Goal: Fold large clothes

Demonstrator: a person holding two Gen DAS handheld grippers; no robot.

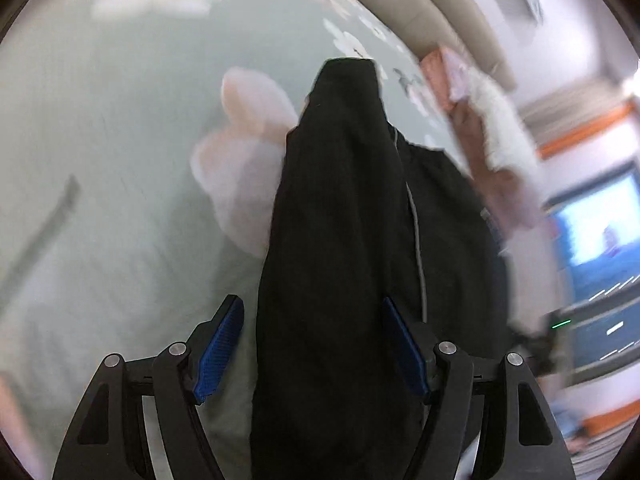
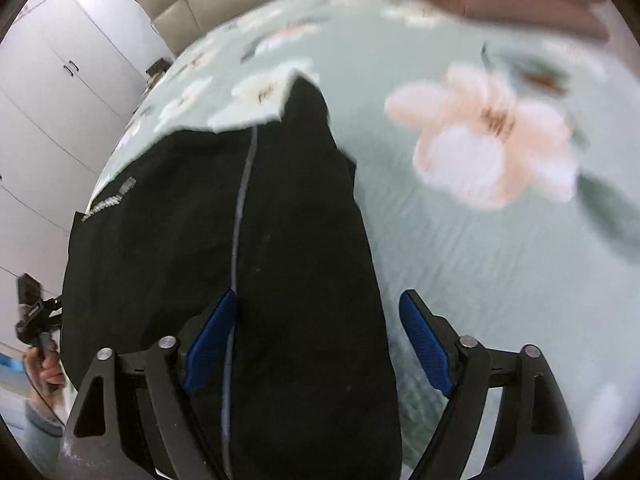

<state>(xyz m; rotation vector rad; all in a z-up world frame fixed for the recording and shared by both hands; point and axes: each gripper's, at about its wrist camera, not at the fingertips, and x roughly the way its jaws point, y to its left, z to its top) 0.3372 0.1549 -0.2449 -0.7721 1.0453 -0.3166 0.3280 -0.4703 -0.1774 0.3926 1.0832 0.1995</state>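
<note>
One bed (image 2: 460,248) with a pale green flowered cover carries the black garment (image 2: 208,208). Its long dark fold runs between the spread fingers of the left claw (image 1: 314,344) and likewise the right claw (image 2: 316,344), neither pinching it.

No text can be read. The black garment (image 2: 168,216) carries a grey printed strip (image 2: 110,200) at about ten o'clock in the right wrist view, too blurred to make out.

Bedspread (image 1: 100,160) motion-blurred; black garment (image 2: 304,280) cut off at bottom edge.
</note>
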